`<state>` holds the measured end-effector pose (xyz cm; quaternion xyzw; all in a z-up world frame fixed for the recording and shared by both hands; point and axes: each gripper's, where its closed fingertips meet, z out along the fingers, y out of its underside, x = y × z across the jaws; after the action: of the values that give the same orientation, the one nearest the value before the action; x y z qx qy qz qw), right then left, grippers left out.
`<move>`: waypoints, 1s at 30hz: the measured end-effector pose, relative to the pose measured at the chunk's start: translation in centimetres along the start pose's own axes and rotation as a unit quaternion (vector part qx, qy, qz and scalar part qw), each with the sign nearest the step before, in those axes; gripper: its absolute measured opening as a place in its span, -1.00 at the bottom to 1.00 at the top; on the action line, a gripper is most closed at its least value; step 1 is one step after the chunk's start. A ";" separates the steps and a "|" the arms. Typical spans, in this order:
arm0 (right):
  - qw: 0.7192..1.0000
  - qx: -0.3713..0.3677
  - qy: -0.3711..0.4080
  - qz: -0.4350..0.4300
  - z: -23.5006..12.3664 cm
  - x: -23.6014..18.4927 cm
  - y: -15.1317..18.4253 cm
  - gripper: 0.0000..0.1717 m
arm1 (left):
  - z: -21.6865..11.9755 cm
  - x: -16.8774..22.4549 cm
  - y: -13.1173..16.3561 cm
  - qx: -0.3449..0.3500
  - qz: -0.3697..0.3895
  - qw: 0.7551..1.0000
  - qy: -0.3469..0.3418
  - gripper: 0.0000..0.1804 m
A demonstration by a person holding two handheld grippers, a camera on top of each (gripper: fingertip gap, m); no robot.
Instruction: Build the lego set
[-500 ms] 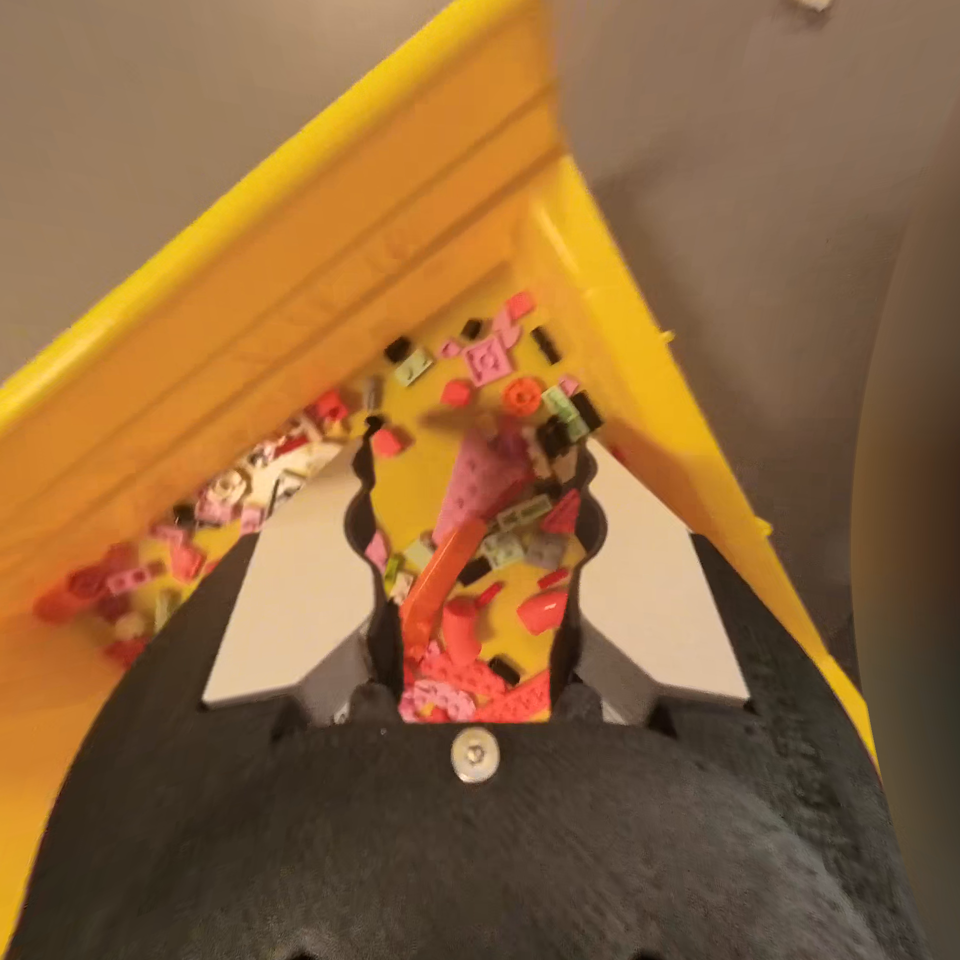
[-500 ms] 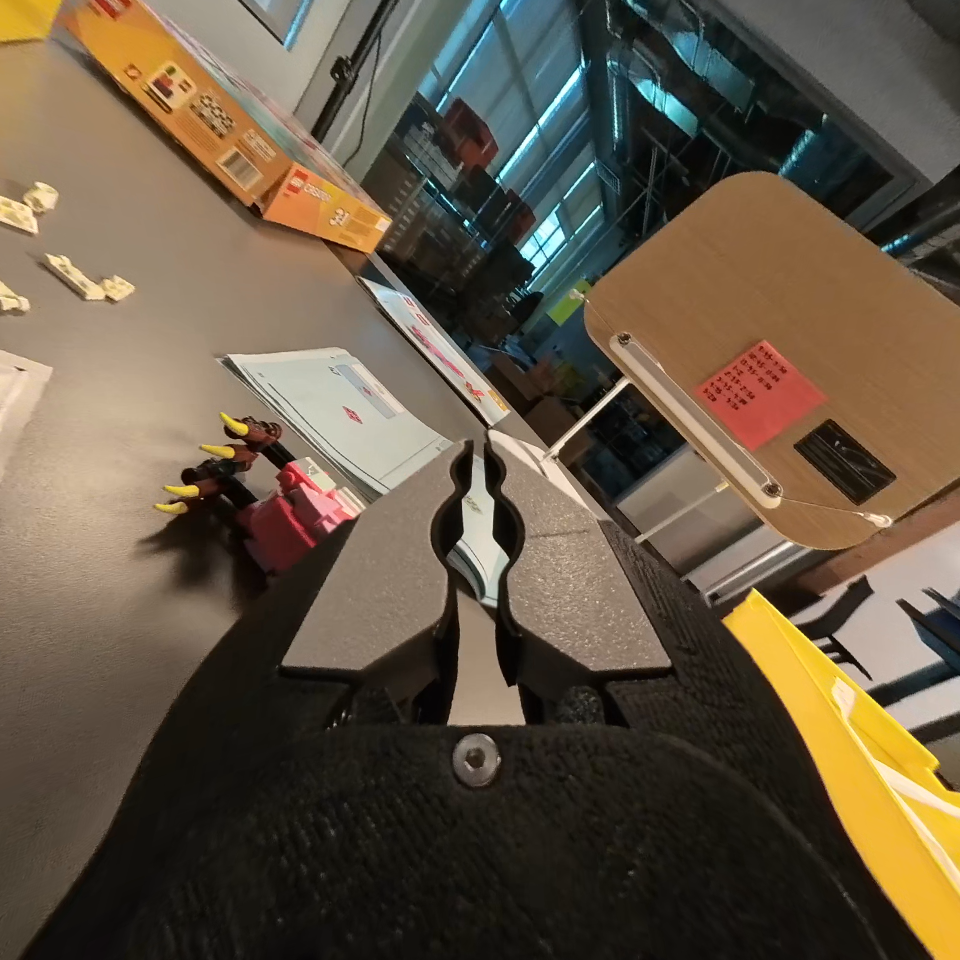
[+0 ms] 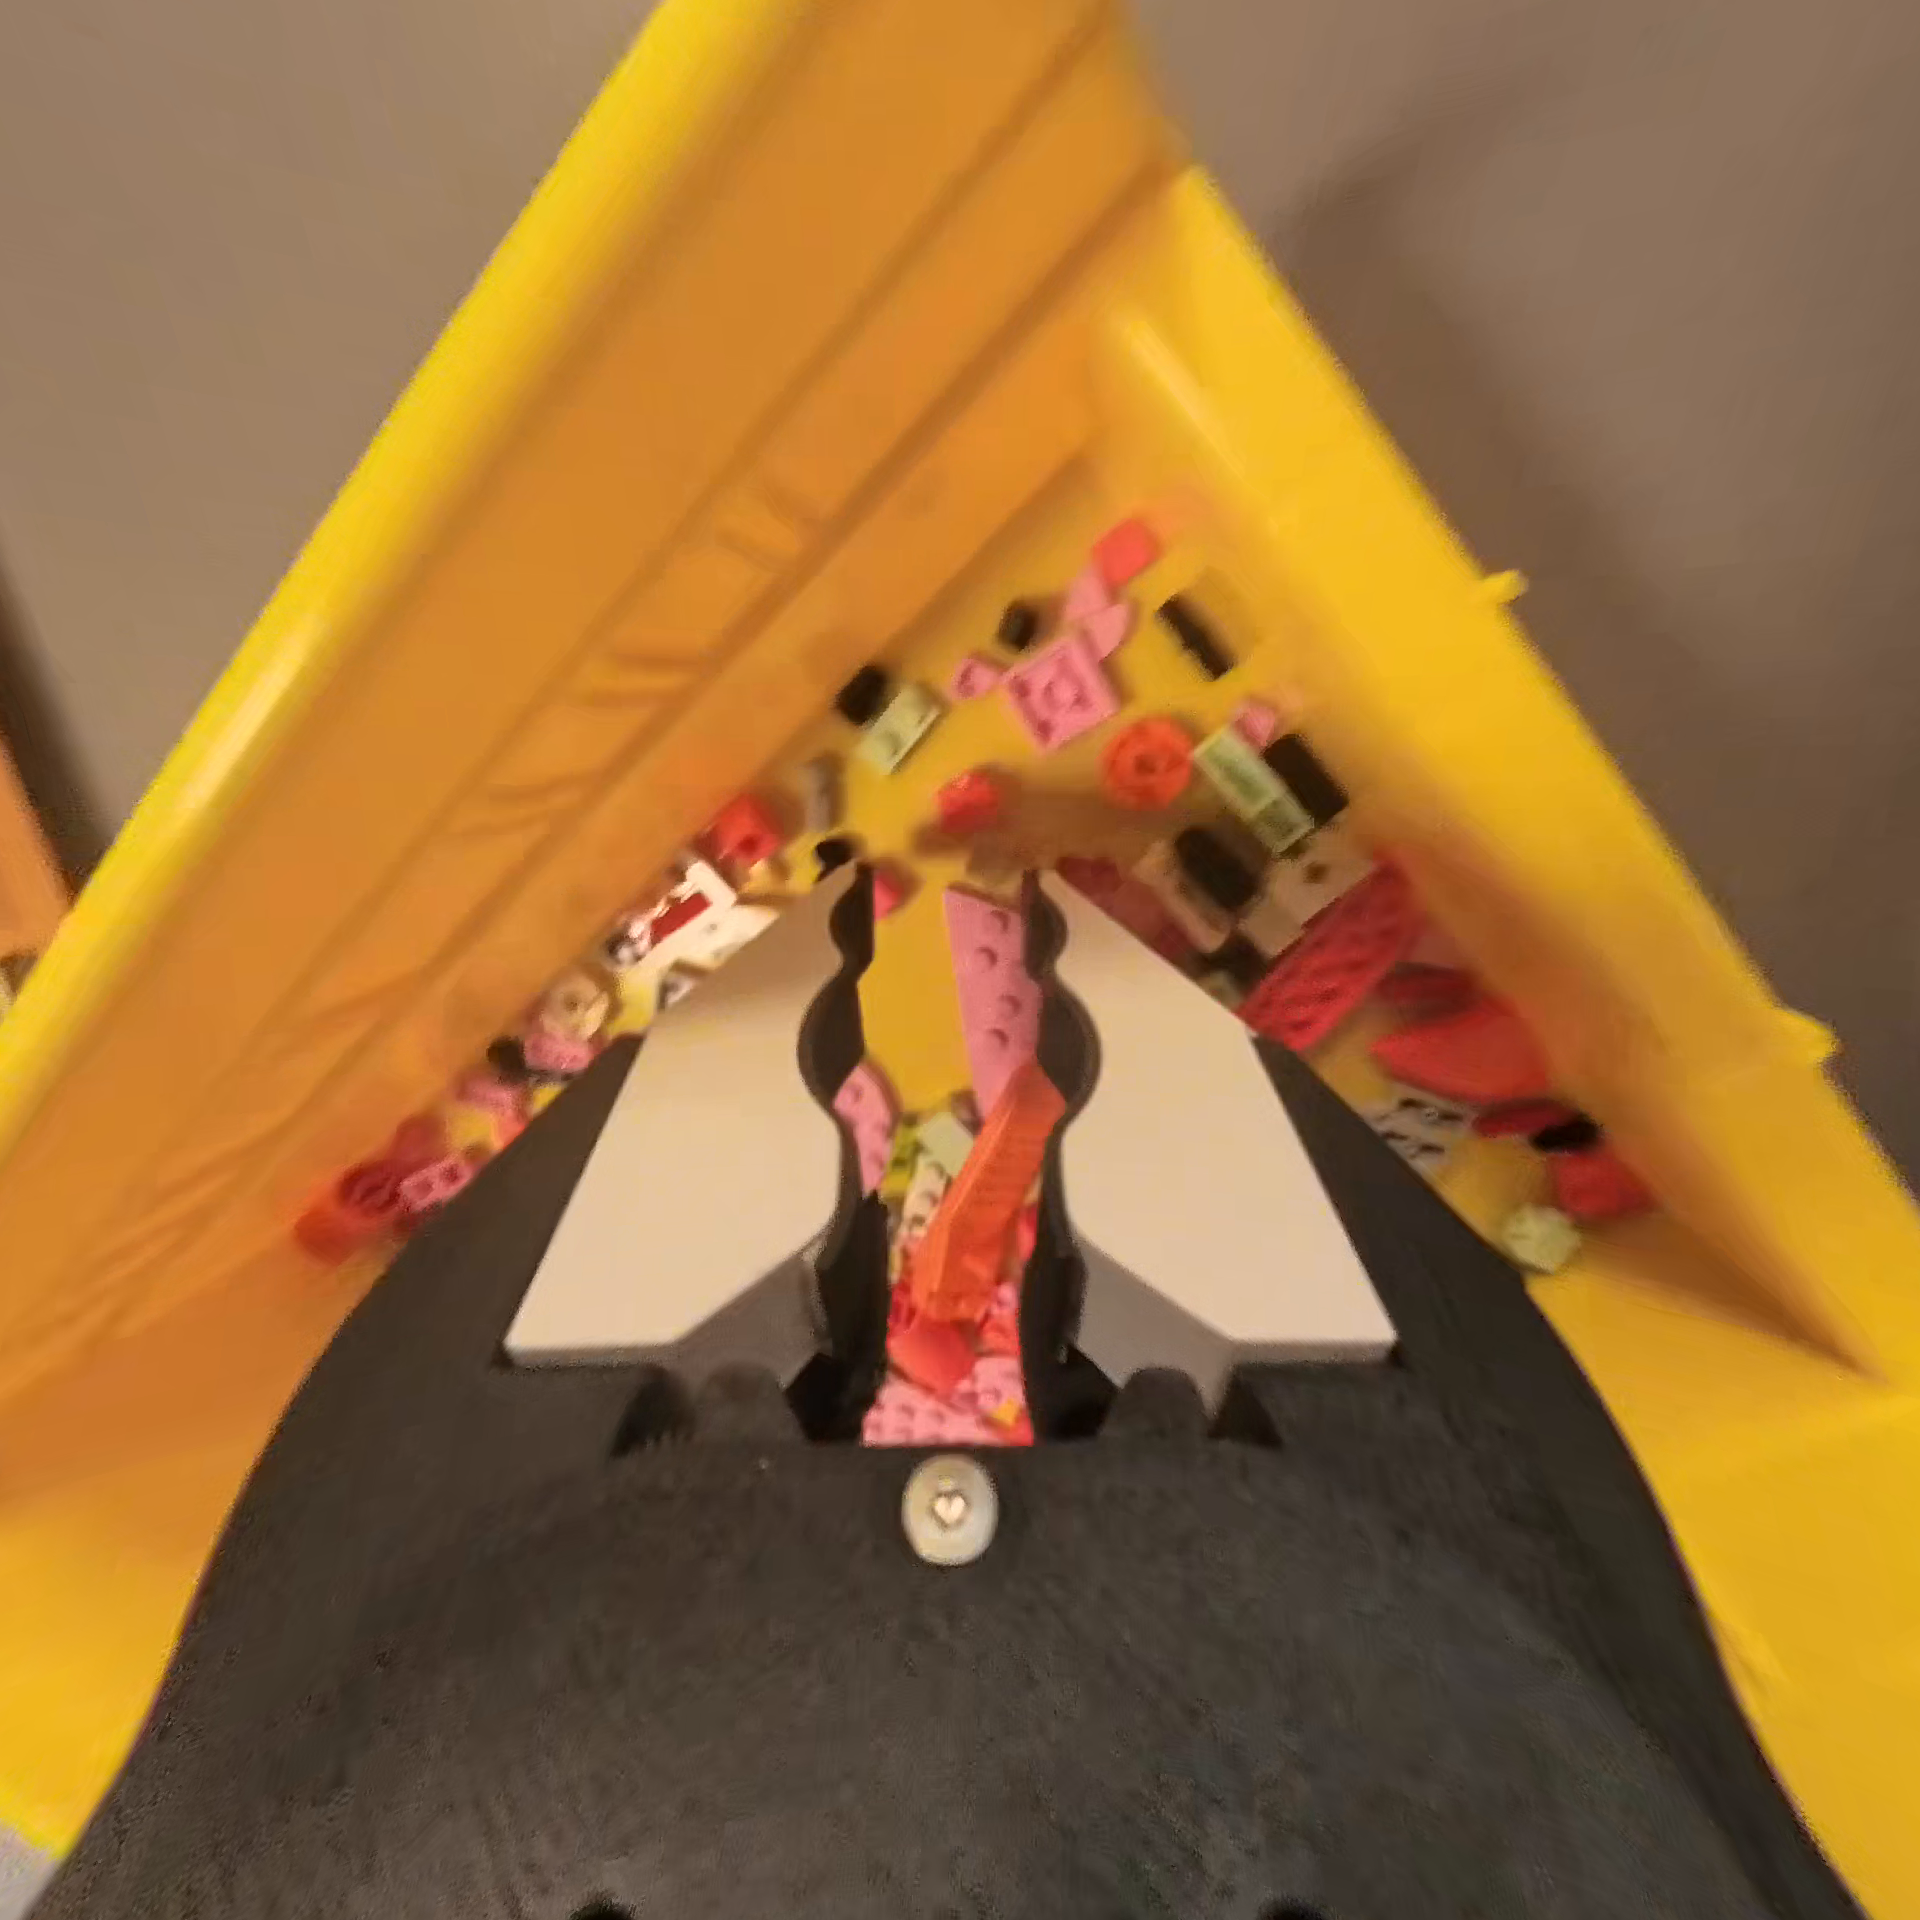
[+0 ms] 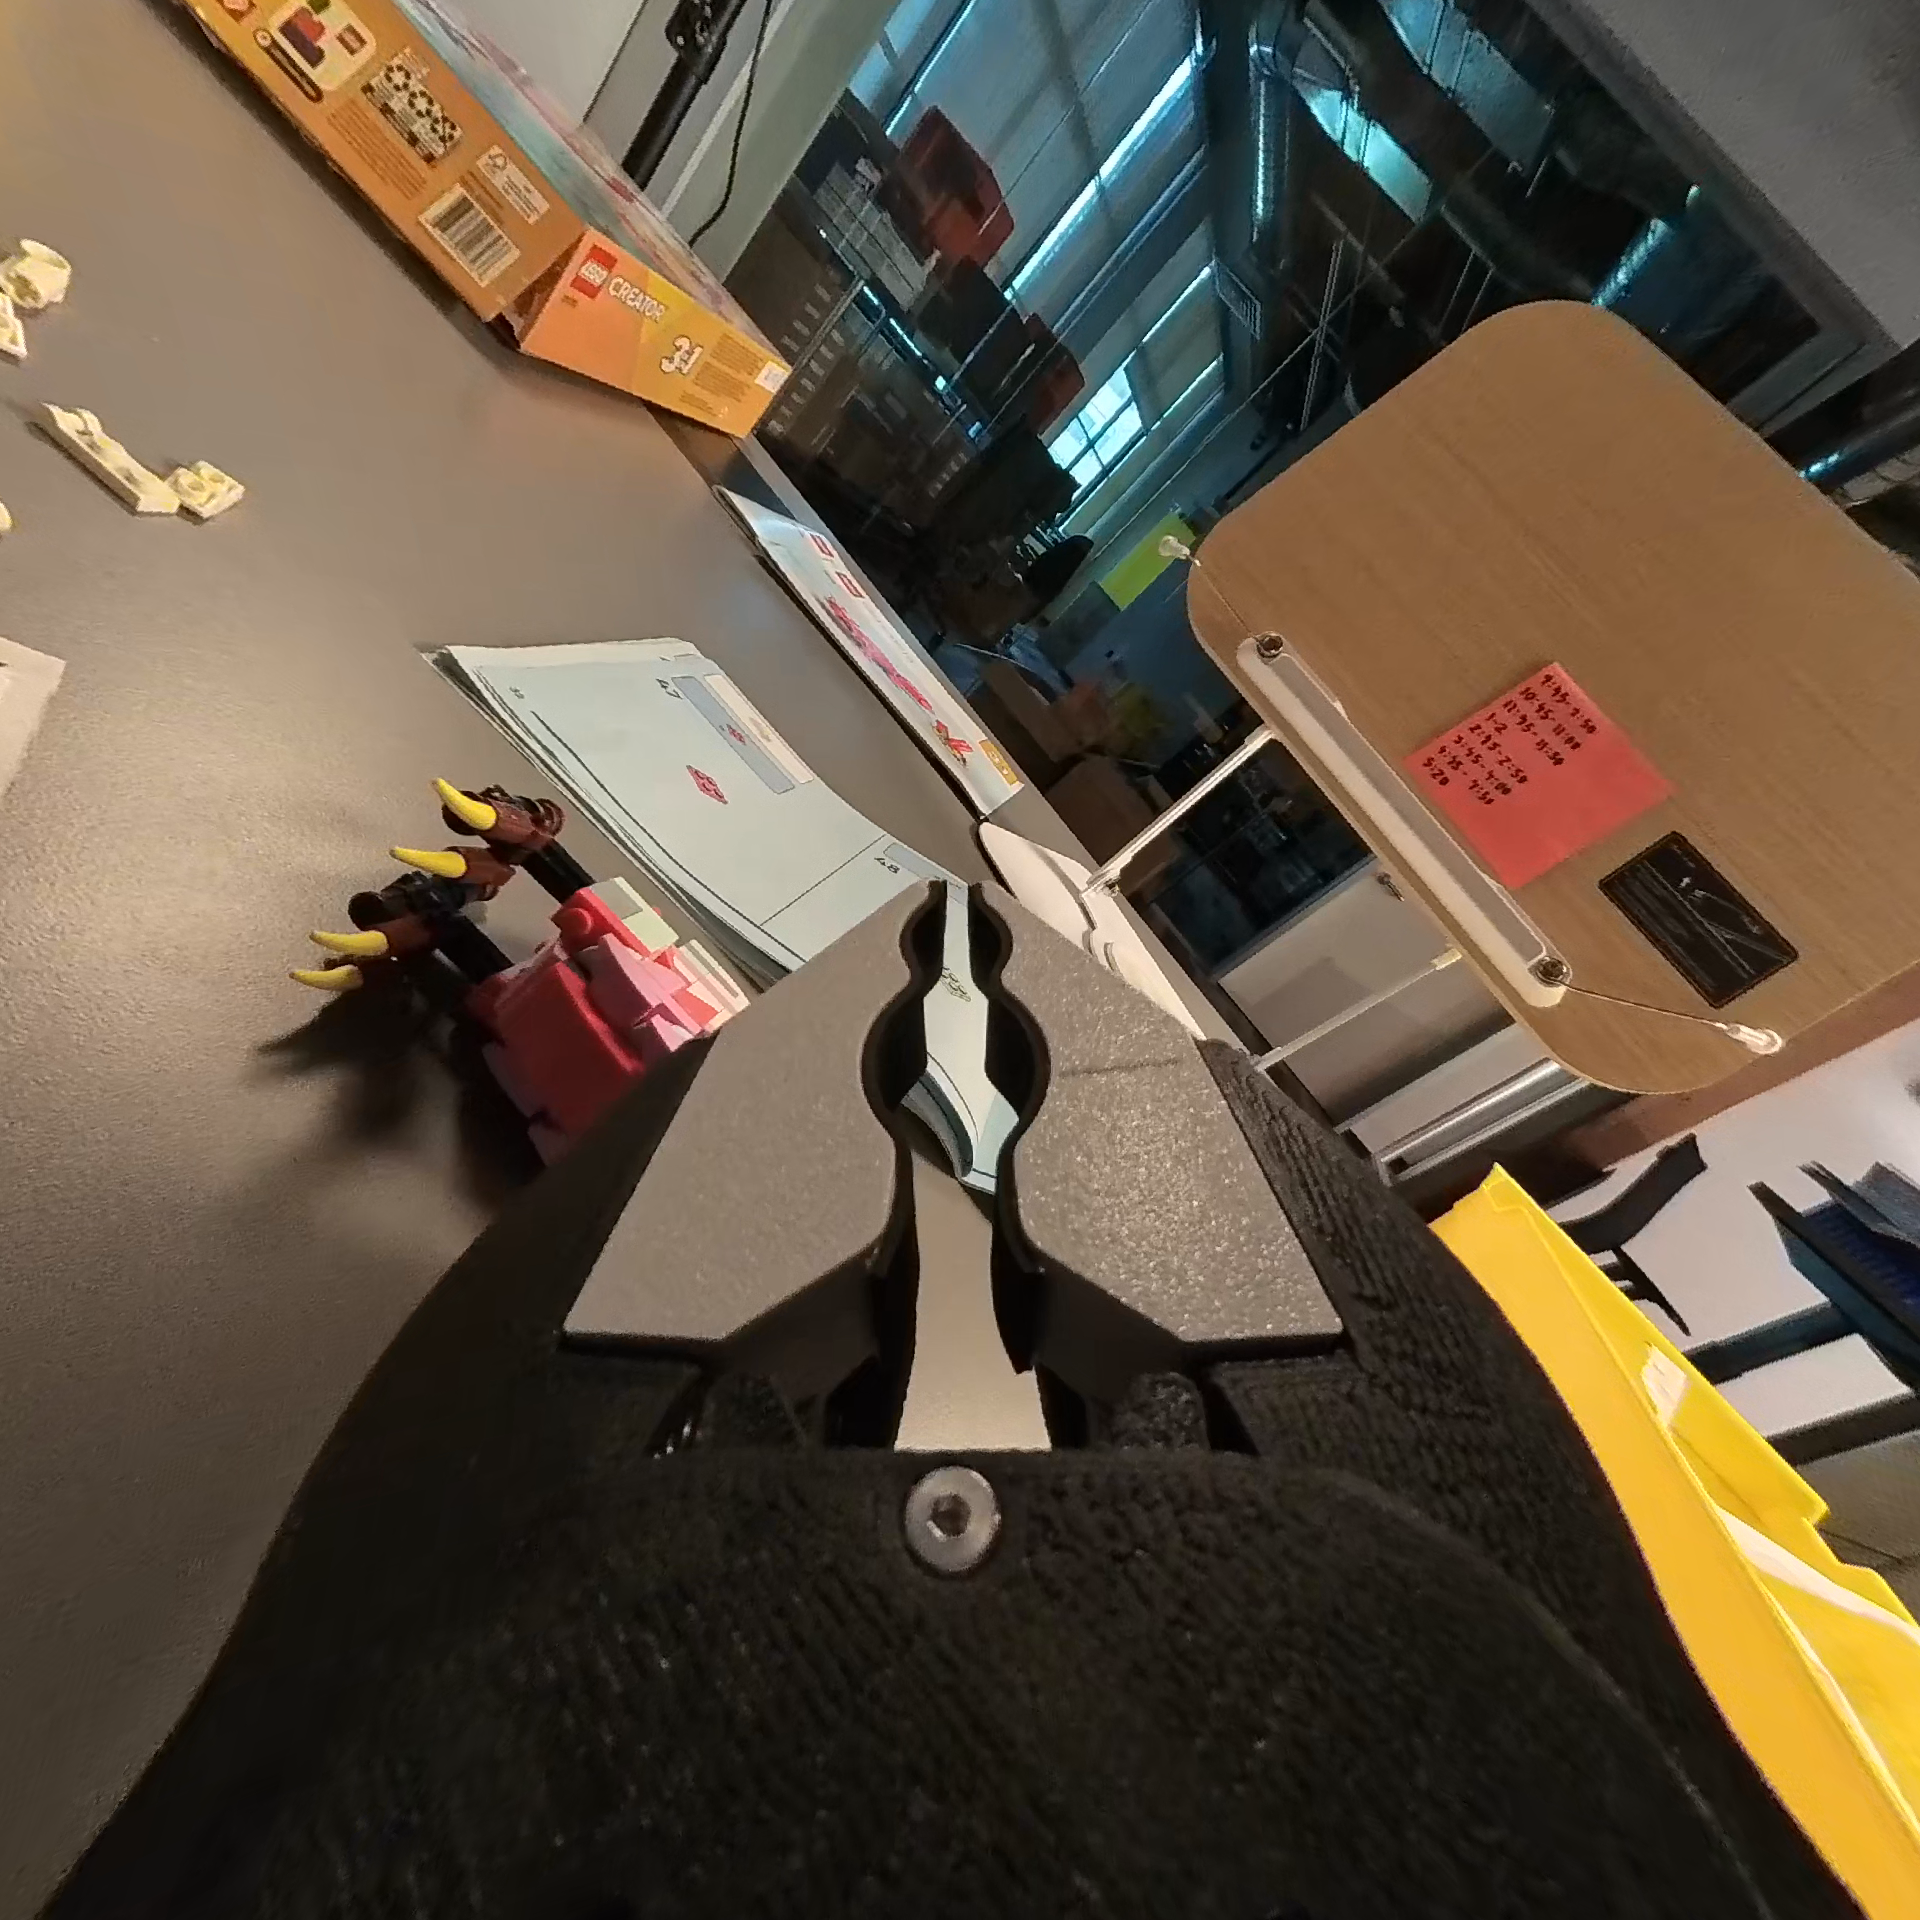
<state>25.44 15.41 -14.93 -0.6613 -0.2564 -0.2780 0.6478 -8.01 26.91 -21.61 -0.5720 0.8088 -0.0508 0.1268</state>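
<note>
While I look along the left gripper (image 3: 948, 883), I see it low inside the yellow bin (image 3: 644, 540), above the loose toy bricks. Its jaws stand a little apart, with a narrow gap, and they press on nothing. To the left of the long pink plate (image 3: 995, 977) I see bare yellow floor, then the left finger. The plate lies on the bin floor against the inner side of the right finger; whether they touch I cannot tell, because the picture is blurred. Nearer to me than the plate lies an orange sloped piece (image 3: 992, 1184). Beyond the plate are an orange round piece (image 3: 1146, 764) and a square pink plate (image 3: 1062, 691).

The right gripper (image 4: 961, 894) hovers over the dark table (image 4: 260, 644), its jaws almost together and with nothing between them. To the left of the gripper stands a red and pink brick model (image 4: 566, 997) with yellow claws (image 4: 426, 860). Beyond the tips lies an open instruction booklet (image 4: 675, 769). To the right is the edge of the bin.
</note>
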 end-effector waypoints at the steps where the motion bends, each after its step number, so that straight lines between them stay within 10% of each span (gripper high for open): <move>1: 1.000 0.001 0.000 0.002 0.0 0.0 0.0 -0.98 | -0.2 -0.4 0.5 -0.001 -0.006 1.000 -0.005 -0.68; 11: 1.000 0.009 -0.001 0.006 -0.1 0.0 -0.3 -0.98 | -1.6 2.7 0.2 0.058 -0.046 0.994 0.084 0.40; 22: 1.000 0.017 -0.004 0.006 -0.2 -0.1 -0.5 -0.98 | 0.8 -0.6 2.2 -0.035 -0.048 0.998 -0.024 0.70; 30: 1.000 0.022 -0.010 0.012 -0.3 -0.2 -0.7 -0.97 | -1.6 -4.6 7.1 -0.084 -0.100 0.984 -0.122 0.54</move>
<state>24.82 15.18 -14.54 -0.6527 -0.2607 -0.2579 0.6630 -13.52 33.52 -20.99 -0.6603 0.7275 0.0753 0.1707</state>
